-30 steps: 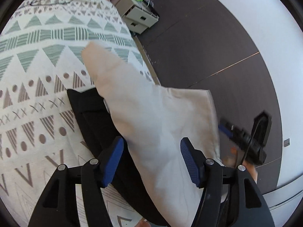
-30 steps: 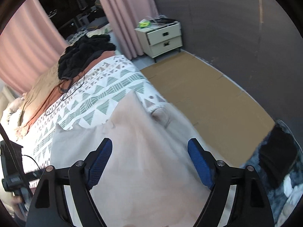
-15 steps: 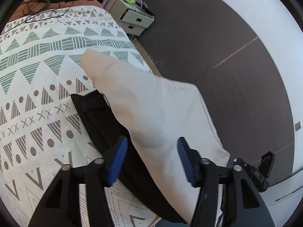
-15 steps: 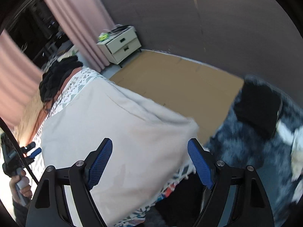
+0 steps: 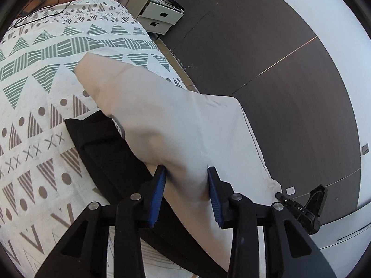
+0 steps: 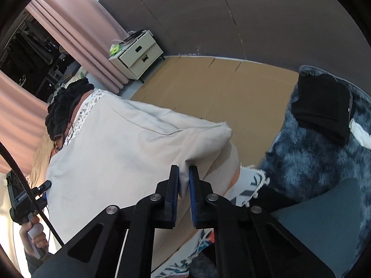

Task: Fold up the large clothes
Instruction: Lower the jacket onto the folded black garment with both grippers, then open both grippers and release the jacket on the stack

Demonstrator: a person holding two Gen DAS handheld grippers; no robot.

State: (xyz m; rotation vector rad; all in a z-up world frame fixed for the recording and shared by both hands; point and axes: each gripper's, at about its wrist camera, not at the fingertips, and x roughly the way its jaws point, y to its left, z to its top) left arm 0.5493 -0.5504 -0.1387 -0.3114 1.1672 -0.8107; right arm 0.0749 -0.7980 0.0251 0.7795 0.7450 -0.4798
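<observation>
Garment under handling: a large beige cotton top (image 5: 176, 125) lying across a bed, partly over a black folded garment (image 5: 109, 148) and over a white bedspread printed with green and brown triangles, dots and crosses (image 5: 34, 74). In the left wrist view, one beige sleeve end (image 5: 92, 74) points up the bed, and the body of the cloth hangs over the bed's edge toward the dark floor.

Left gripper (image 5: 186, 192): its blue-padded jaws are closing, with a raised fold of the beige cloth between them. The pads touch the fold on both sides.

Right gripper (image 6: 183, 185): its jaws are clenched on a pinched edge of the same beige cloth, which stands up as a thin ridge between the two blue pads. From this grip the fabric stretches away toward the left gripper, seen at the left edge of the right wrist view, with a hand (image 6: 34, 234) on its handle.

Surroundings: a cream two-drawer nightstand (image 6: 136, 53) stands against a dark grey wall beside pink curtains (image 6: 76, 34). Flat brown cardboard sheets (image 6: 220, 88) cover the floor next to the bed. A shaggy blue-grey rug (image 6: 310, 162) lies to the right, carrying a folded black item (image 6: 322, 108). A heap of black clothing (image 6: 62, 106) rests at the far end of the bed.
</observation>
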